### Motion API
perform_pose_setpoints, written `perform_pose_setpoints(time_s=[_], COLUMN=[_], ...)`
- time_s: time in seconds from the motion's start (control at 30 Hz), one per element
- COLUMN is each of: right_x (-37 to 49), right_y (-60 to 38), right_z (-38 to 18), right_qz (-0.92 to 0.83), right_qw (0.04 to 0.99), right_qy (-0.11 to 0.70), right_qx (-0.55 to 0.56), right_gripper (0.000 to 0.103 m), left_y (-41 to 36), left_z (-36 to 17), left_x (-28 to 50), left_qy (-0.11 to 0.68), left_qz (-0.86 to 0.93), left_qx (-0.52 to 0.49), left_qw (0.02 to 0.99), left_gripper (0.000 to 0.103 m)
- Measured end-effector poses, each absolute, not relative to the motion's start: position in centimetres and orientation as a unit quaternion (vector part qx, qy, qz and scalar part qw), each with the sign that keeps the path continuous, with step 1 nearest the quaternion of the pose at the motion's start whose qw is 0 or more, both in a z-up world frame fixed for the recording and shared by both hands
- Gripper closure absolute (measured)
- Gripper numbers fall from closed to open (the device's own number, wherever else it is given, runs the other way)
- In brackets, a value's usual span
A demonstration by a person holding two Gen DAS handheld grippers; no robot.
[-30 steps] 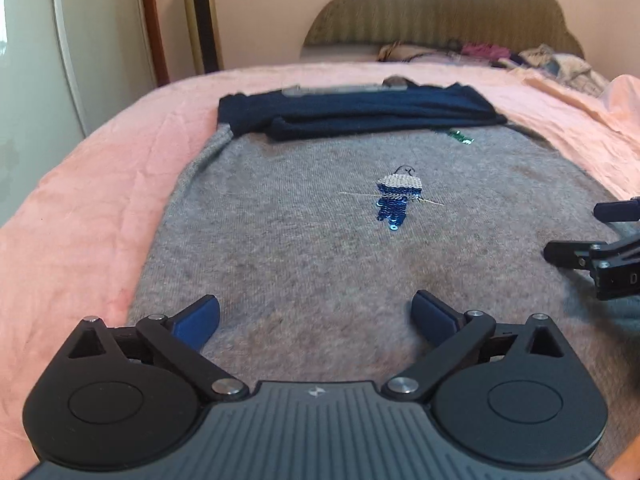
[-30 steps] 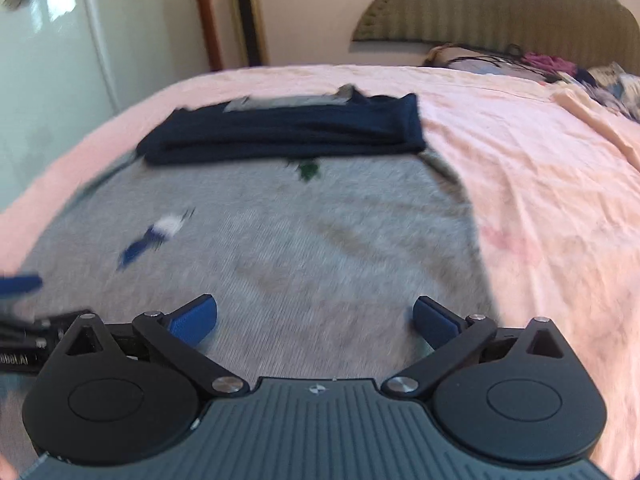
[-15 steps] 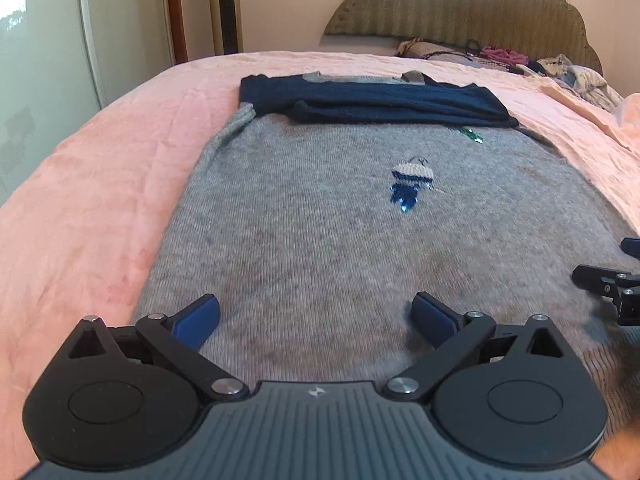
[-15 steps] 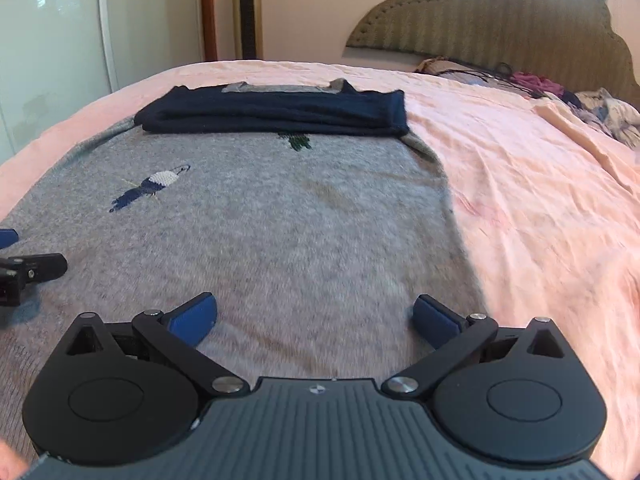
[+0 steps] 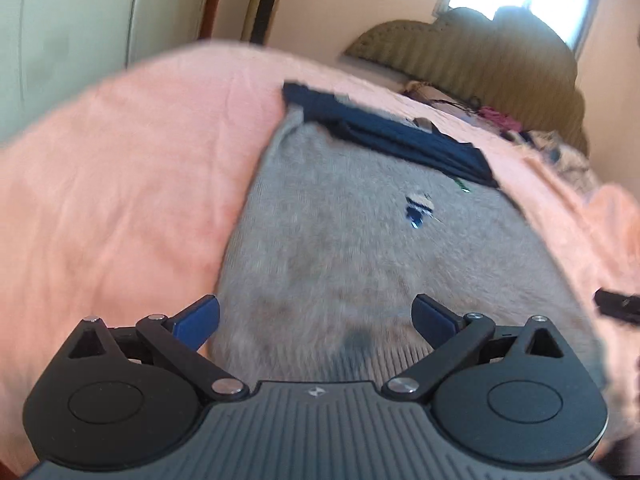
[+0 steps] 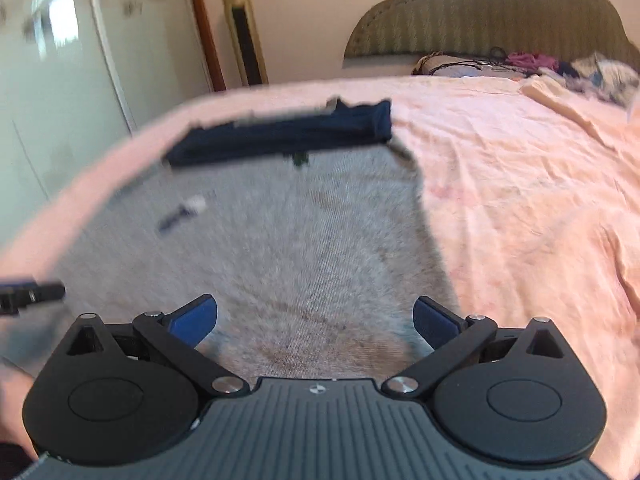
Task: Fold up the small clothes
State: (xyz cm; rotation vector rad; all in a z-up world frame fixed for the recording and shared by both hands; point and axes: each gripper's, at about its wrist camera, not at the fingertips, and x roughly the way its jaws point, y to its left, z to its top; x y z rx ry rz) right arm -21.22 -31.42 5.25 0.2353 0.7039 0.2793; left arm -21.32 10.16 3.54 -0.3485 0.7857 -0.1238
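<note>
- The grey sweater (image 5: pixel 360 248) lies flat on the pink bed (image 5: pixel 120 200), its navy sleeves (image 6: pixel 288 136) folded across the far end.
- Left claw (image 5: pixel 316 316) and right claw (image 6: pixel 316 316) are both spread wide and empty, low over the near hem corners.
- Likely step: gripping the hem; next, pinch both corners and carry them toward the sleeves.

Sweater (image 5: pixel 360 264) lies flat on bed (image 5: pixel 120 184). Folded sleeves (image 6: pixel 280 136) lie across its far end. Headboard (image 6: pixel 480 20) behind. Loose clothes (image 6: pixel 560 64) at bed's far right.
</note>
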Motion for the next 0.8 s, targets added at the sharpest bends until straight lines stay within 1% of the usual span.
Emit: perform_pose_setpoints(time_s=[0.03, 0.17, 0.3, 0.33, 0.43, 0.5, 0.57, 0.6, 0.63, 0.67, 0.7, 0.73, 0.77, 0.8], right_x=[-21.3, -21.2, -22.0, -22.0, -22.1, -21.9, -21.6, -21.5, -21.3, -21.2, -21.1, -20.9, -20.8, -20.8], right_y=[-33.1, -38.5, -39.4, -39.0, -38.2, -38.1, -38.1, -38.3, -38.4, -38.3, -38.4, -38.6, -39.0, -39.0], right_z=[5.2, 3.3, 2.7, 2.6, 2.2, 2.3, 2.3, 2.2, 2.2, 2.1, 2.1, 1.9, 1.5, 1.1], right_qz=[0.139, 0.147, 0.197, 0.211, 0.232, 0.230, 0.226, 0.224, 0.223, 0.221, 0.217, 0.214, 0.208, 0.203], right_qw=[0.909, 0.841, 0.800, 0.790, 0.775, 0.772, 0.772, 0.772, 0.772, 0.773, 0.775, 0.773, 0.769, 0.766], right_qy=[0.363, 0.446, 0.468, 0.475, 0.486, 0.486, 0.485, 0.485, 0.487, 0.489, 0.490, 0.495, 0.506, 0.516], right_qx=[0.149, 0.269, 0.319, 0.326, 0.331, 0.340, 0.343, 0.344, 0.343, 0.338, 0.334, 0.334, 0.331, 0.326], right_gripper=[0.000, 0.000, 0.001, 0.001, 0.001, 0.002, 0.006, 0.012, 0.020, 0.025, 0.038, 0.059, 0.071, 0.091], left_y=[11.5, 15.2, 16.3, 16.2, 15.2, 14.4, 13.3, 12.8, 12.4, 12.1, 11.8, 11.5, 11.4, 11.4], left_z=[3.0, 1.9, 0.2, 0.0, -0.1, 0.4, 1.1, 1.4, 1.5, 1.7, 1.9, 2.0, 2.0, 1.9], left_x=[-21.6, -22.5, -21.5, -21.3, -20.8, -20.4, -20.2, -20.1, -20.0, -20.0, -20.0, -19.9, -19.7, -19.5], left_qy=[0.394, 0.395, 0.401, 0.401, 0.419, 0.432, 0.443, 0.447, 0.449, 0.454, 0.458, 0.462, 0.470, 0.479], left_qz=[-0.073, -0.132, -0.210, -0.218, -0.220, -0.215, -0.207, -0.205, -0.202, -0.196, -0.187, -0.182, -0.179, -0.174], left_qx=[-0.208, -0.338, -0.465, -0.475, -0.451, -0.420, -0.374, -0.357, -0.339, -0.319, -0.298, -0.279, -0.269, -0.264], left_qw=[0.892, 0.844, 0.761, 0.752, 0.756, 0.769, 0.788, 0.794, 0.801, 0.808, 0.816, 0.822, 0.821, 0.819], left_gripper=[0.000, 0.000, 0.000, 0.000, 0.001, 0.001, 0.001, 0.004, 0.012, 0.020, 0.035, 0.051, 0.059, 0.079])
